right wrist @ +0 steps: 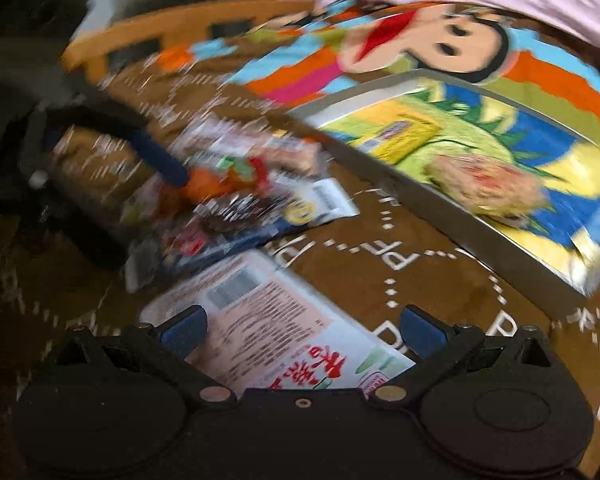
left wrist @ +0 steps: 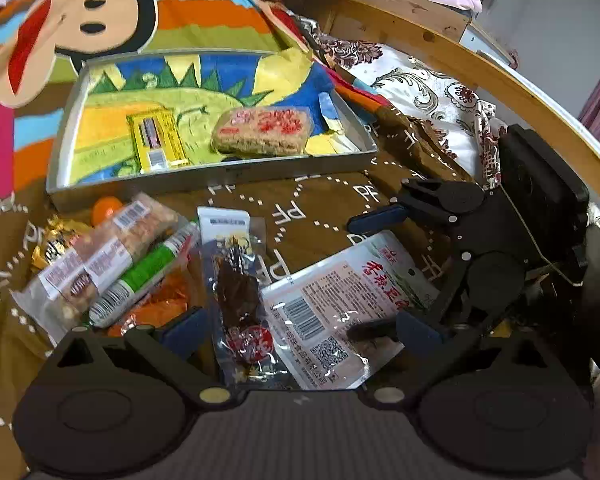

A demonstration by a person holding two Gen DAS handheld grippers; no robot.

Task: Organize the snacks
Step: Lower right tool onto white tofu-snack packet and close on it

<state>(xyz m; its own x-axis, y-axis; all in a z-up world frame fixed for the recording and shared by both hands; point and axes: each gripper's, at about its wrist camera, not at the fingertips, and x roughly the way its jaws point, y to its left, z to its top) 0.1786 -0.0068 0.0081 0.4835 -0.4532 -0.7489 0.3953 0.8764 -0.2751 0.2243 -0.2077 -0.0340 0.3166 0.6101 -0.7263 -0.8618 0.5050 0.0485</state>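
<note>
Tray holds two snacks, several packets near its front wall unsorted; we keep left gripper and right gripper spread, empty.

Even indoor light, right view perhaps motion-blurred

Wooden bed rail, pale wall

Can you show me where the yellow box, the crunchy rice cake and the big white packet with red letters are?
yellow box (left wrist: 157,142), left wrist view, middle of its top face.
rice cake (left wrist: 262,130), left wrist view, centre of its wrapper.
white packet (right wrist: 268,312), right wrist view, its printed back.
</note>
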